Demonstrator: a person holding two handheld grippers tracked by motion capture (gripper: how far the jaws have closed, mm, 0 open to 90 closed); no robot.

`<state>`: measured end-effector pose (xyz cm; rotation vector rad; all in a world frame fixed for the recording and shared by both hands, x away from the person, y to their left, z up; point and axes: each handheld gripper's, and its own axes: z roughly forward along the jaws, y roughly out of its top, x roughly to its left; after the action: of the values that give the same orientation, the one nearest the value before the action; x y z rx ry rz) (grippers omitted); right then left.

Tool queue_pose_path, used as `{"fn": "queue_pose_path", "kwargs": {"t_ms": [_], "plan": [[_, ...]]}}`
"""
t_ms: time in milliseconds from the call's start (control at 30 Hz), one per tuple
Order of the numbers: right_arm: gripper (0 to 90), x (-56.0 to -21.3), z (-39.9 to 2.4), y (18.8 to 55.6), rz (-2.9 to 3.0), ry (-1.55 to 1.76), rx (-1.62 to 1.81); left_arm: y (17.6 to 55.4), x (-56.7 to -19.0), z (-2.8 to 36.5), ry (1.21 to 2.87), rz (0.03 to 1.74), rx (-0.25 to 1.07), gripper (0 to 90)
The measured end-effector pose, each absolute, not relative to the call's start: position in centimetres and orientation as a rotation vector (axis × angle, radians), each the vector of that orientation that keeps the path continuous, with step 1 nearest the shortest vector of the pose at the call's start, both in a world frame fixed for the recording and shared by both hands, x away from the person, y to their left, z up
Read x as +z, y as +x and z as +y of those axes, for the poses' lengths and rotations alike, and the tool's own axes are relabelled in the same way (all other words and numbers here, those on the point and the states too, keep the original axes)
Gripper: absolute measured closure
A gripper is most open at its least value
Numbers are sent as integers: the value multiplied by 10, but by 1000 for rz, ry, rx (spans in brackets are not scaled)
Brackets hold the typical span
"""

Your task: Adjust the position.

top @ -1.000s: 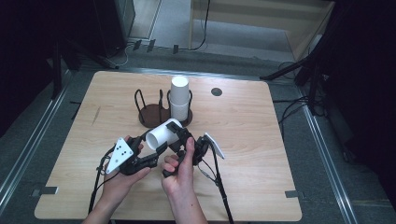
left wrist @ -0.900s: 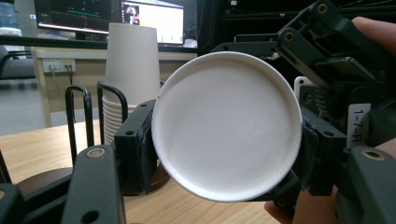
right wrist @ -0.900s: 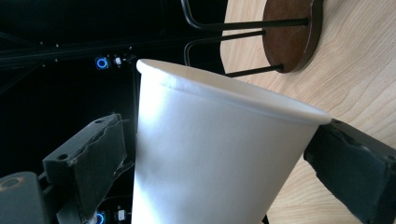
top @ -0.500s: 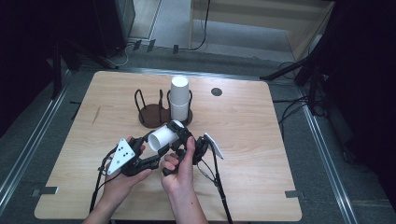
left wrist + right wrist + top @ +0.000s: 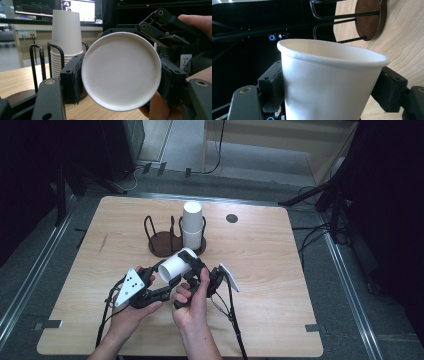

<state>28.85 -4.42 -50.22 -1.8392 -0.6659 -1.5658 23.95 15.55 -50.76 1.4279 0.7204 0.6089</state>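
Between both tongs, paper cup (image 5: 177, 265) lies tilted sideways

cup (image 5: 329, 82) base cut off by the bottom edge in the right gripper view | cup stack (image 5: 66, 42) lower part masked by the holder (image 5: 40, 65) wires in the left gripper view | right gripper (image 5: 192, 270) fingertips covered by the cup from above | worktop (image 5: 280, 285) near edge cut off
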Motion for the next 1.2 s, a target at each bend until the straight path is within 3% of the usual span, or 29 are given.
{"fn": "queue_pose_path", "kwargs": {"t_ms": [233,400,500,1200], "plan": [[251,-502,-45,289,-657,-1820,-1600,238,-505,158,1380,753,566,315],[255,-500,-47,290,-649,-1827,-1631,237,-502,158,1371,771,558,135],[258,-498,-52,290,-660,-1839,-1673,235,-501,160,1392,789,603,123],[284,-492,-62,286,-809,-1915,-1890,242,-503,183,1343,873,597,105]]}}
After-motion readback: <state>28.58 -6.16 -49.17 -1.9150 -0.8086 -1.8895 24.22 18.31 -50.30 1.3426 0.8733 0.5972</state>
